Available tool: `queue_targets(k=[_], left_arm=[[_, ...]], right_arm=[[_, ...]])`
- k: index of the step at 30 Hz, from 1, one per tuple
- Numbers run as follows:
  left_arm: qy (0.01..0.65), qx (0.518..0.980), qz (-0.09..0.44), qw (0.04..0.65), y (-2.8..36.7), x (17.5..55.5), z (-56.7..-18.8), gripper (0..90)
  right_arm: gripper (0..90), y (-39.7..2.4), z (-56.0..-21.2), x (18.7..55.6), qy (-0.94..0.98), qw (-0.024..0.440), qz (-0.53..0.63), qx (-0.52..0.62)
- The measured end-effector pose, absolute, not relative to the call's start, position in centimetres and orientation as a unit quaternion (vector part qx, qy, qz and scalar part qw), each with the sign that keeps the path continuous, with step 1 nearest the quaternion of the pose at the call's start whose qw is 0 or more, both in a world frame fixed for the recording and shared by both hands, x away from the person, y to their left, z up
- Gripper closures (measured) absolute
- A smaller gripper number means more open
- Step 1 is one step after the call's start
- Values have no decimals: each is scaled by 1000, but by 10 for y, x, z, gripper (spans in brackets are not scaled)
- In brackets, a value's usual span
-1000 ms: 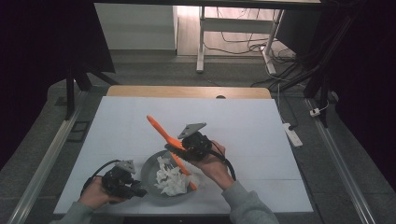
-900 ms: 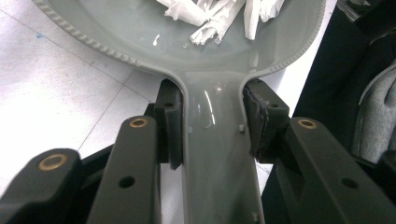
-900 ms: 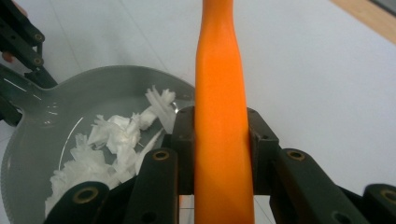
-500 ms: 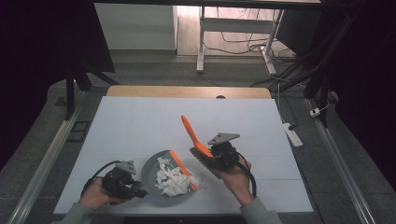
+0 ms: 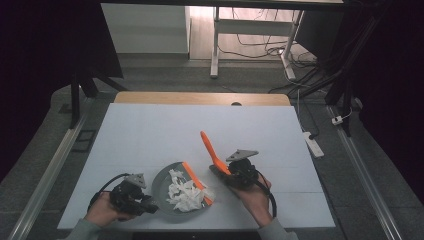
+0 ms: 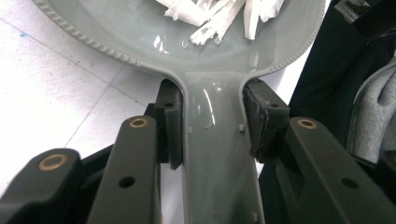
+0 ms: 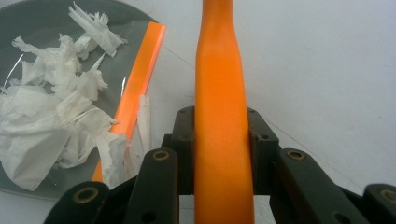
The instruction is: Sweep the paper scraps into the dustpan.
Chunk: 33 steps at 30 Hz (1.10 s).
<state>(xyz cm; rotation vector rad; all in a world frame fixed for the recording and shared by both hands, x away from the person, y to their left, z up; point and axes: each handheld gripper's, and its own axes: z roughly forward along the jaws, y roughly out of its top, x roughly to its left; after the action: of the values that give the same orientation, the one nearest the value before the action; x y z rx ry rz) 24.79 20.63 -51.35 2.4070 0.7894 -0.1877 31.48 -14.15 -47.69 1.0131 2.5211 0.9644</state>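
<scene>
Since 1 second ago your right tongs [image 5: 226,170], clamped on the orange brush handle [image 5: 209,147], swung right of the dustpan [image 5: 167,176]; keep left tongs [image 5: 150,206] clamped on it near the surface's front edge.

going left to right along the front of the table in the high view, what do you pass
left gripper → grey dustpan → shredded white paper → dustpan's orange lip → right gripper, holding the orange brush handle

No readable text, label, brand, number or sign appears in any view.
</scene>
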Motion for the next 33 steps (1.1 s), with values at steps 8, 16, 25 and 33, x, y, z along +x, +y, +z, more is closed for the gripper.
queue_targets(k=[8,16,25,33], left_arm=[[297,905,-71,296,207,248,-514,613],[298,905,-71,296,207,248,-514,613],[298,904,-72,297,207,248,-514,613],[299,903,-73,300,208,248,-515,613]], right_arm=[[703,-124,-481,312,876,120,320,341],[703,-97,-482,308,887,115,314,318],[703,-53,-476,302,890,86,348,283],[703,-40,-463,298,884,91,380,257]])
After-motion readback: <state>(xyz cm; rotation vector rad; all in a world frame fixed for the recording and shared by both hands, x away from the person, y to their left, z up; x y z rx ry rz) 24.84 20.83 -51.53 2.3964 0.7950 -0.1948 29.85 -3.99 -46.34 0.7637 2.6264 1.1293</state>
